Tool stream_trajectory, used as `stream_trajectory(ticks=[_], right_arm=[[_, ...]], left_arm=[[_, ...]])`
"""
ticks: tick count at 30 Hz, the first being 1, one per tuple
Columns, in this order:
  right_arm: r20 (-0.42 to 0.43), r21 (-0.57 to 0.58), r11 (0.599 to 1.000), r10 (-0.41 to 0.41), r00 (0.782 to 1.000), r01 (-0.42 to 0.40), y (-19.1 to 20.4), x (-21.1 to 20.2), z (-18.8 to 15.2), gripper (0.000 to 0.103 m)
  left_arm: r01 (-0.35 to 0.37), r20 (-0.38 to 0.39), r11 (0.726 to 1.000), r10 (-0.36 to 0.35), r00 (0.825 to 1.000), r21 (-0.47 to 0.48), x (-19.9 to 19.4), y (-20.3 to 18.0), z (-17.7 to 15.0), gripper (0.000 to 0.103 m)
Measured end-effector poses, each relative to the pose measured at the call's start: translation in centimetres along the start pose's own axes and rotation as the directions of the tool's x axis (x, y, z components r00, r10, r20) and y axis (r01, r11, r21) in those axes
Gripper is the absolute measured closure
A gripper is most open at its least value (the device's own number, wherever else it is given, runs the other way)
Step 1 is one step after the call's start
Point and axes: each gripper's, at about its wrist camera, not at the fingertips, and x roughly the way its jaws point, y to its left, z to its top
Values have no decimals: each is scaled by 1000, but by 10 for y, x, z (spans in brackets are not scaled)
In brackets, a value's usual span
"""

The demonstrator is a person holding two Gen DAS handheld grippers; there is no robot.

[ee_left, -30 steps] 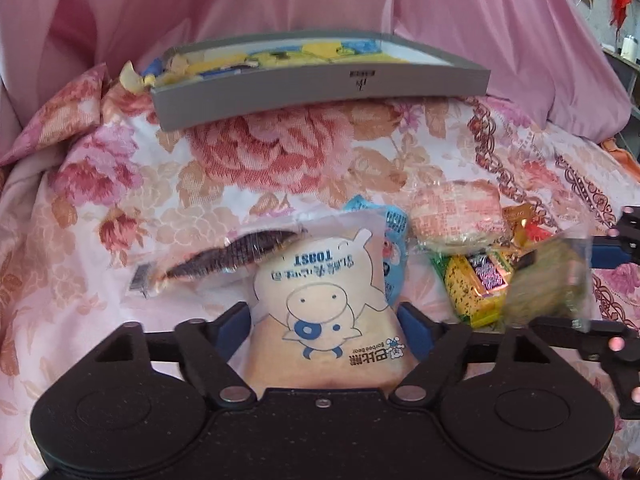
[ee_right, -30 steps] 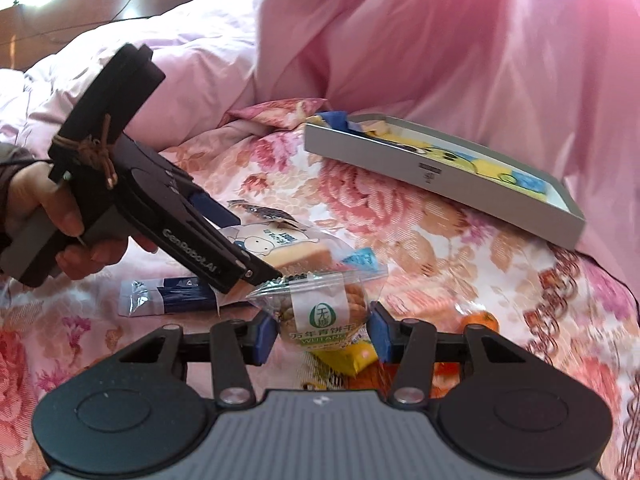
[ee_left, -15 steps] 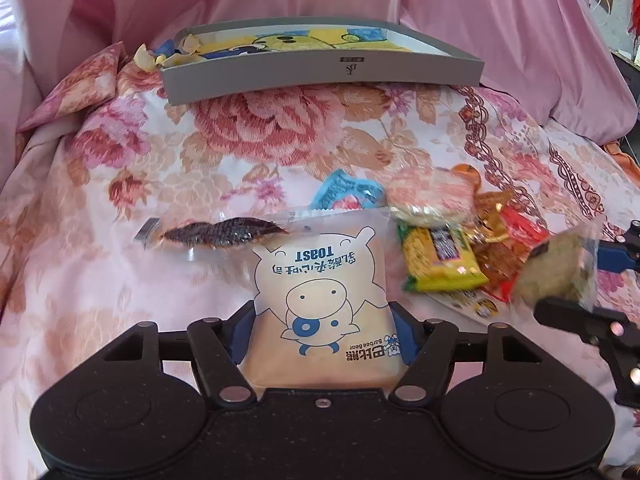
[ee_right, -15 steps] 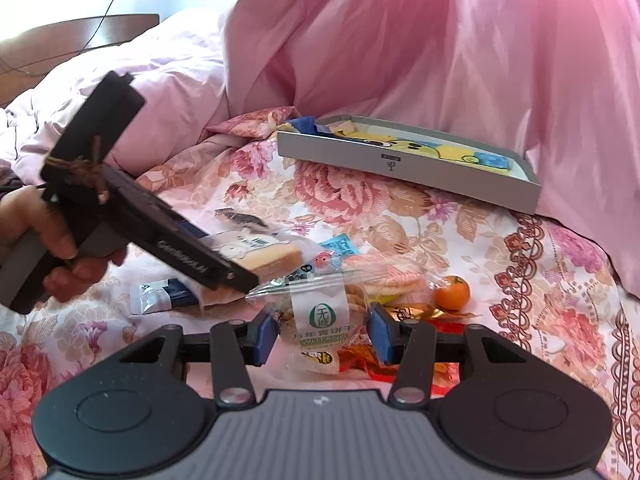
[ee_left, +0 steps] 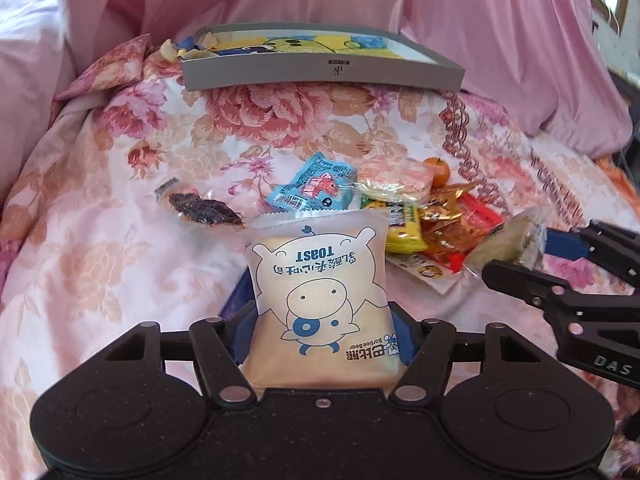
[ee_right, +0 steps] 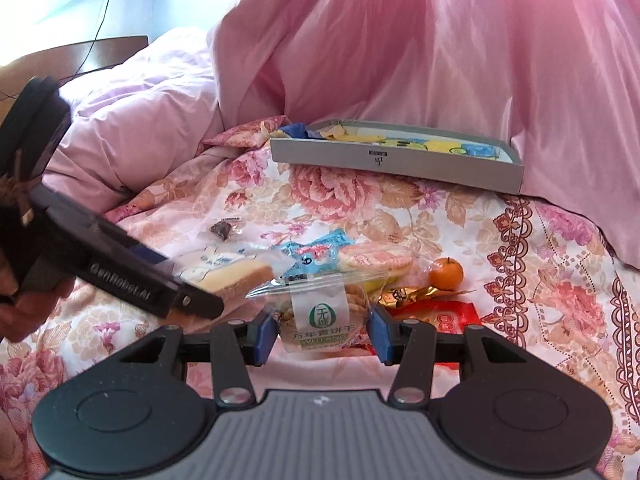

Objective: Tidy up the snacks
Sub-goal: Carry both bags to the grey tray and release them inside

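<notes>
Left gripper (ee_left: 320,312) jaws closing on toast packet (ee_left: 320,300), blue pads at both its sides, packet lifted above floral bedspread (ee_left: 120,240), right gripper (ee_right: 322,332) jaws half-wide, clamping biscuit bag (ee_right: 320,316), grey box (ee_right: 396,156) far behind.

Floral bedspread (ee_left: 120,264) underneath; pink quilt (ee_right: 400,52) heaped behind; wooden headboard (ee_right: 108,50) far left.

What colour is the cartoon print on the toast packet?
Blue outlines on the toast packet, a cream wrapper; clearest in the left wrist view.
</notes>
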Motion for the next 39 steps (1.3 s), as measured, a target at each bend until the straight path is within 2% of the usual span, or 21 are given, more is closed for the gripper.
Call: stream_trajectory(ticks=[4, 6, 14, 18, 24, 31, 35, 39], right_arm=[[13, 9, 1000, -7, 1000, 7, -2, -5, 2, 50], [18, 10, 1000, -10, 1000, 10, -2, -7, 2, 50], [43, 30, 999, -36, 998, 34, -9, -18, 6, 50], [51, 38, 998, -50, 997, 48, -17, -25, 11, 50], [78, 20, 997, -71, 994, 69, -32, -23, 34, 50], [143, 5, 998, -70, 987, 70, -53, 4, 84, 50], [167, -13, 995, -92, 982, 96, -59, 36, 114, 50], [177, -30, 988, -141, 974, 149, -64, 70, 138, 50]], left_arm=[[58, 20, 991, -56, 998, -117, -6, 5, -7, 36], [73, 34, 987, -68, 997, -143, -8, 5, -11, 36], [142, 93, 977, -128, 987, -158, -25, -6, -13, 36], [146, 118, 977, -129, 985, -153, -29, -10, -1, 36], [102, 206, 987, -74, 976, -125, -32, -9, 47, 36], [25, 307, 992, 15, 952, -126, -18, -5, 126, 36], [-45, 286, 986, 89, 954, -158, 8, -2, 170, 36], [-73, 284, 986, 114, 952, -152, 38, 4, 209, 36]])
